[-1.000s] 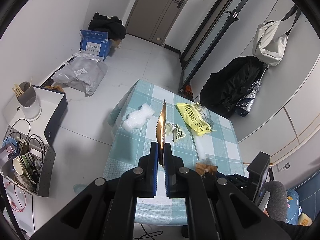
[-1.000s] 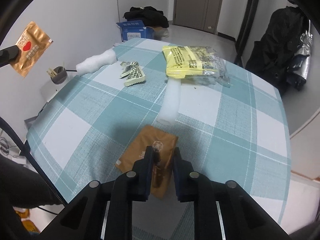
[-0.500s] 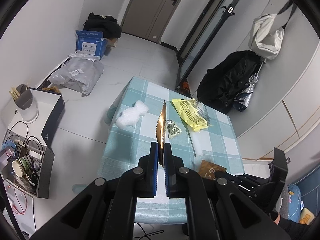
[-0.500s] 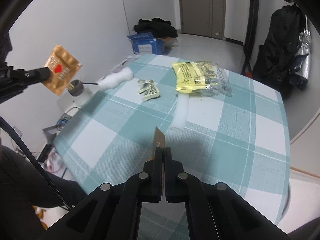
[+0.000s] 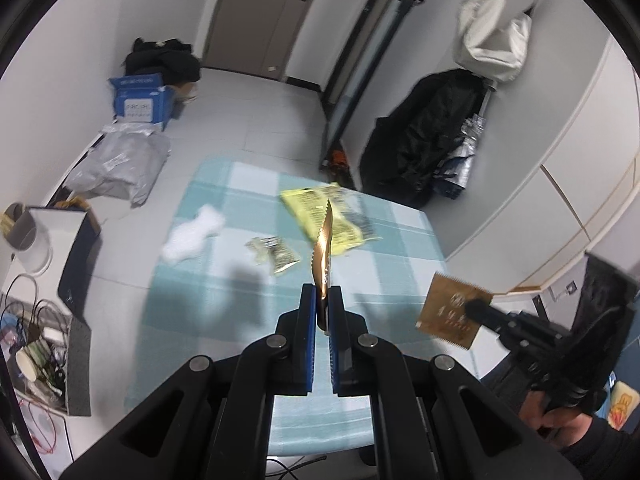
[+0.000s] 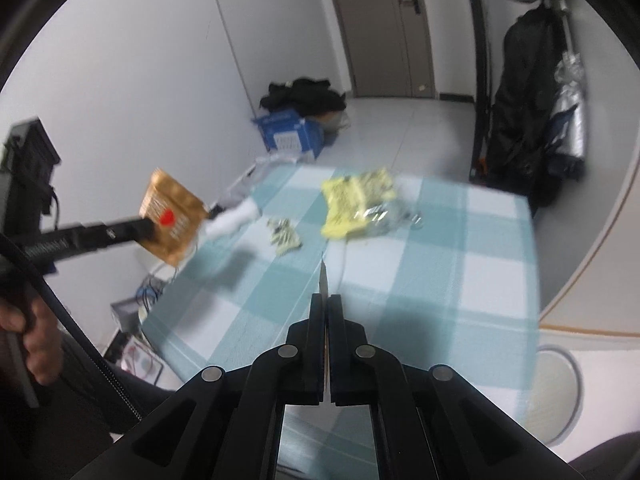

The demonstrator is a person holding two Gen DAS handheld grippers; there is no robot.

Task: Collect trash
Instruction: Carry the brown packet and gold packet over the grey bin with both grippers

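From the left wrist, my left gripper (image 5: 323, 307) is clamped on a gold sachet (image 5: 325, 248) seen edge-on above the checked tablecloth (image 5: 224, 280). From the right wrist, my right gripper (image 6: 325, 307), open over a brown sachet (image 6: 323, 278) on the table a second ago, has clamped it and lifted it clear, leaving the yellow packet (image 6: 352, 204), small wrapper (image 6: 285, 238) and white foam pieces (image 6: 236, 220) to collect.

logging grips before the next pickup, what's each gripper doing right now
left gripper: closed on a gold sachet, held off the table.
right gripper: closed on a brown sachet, held off the table.
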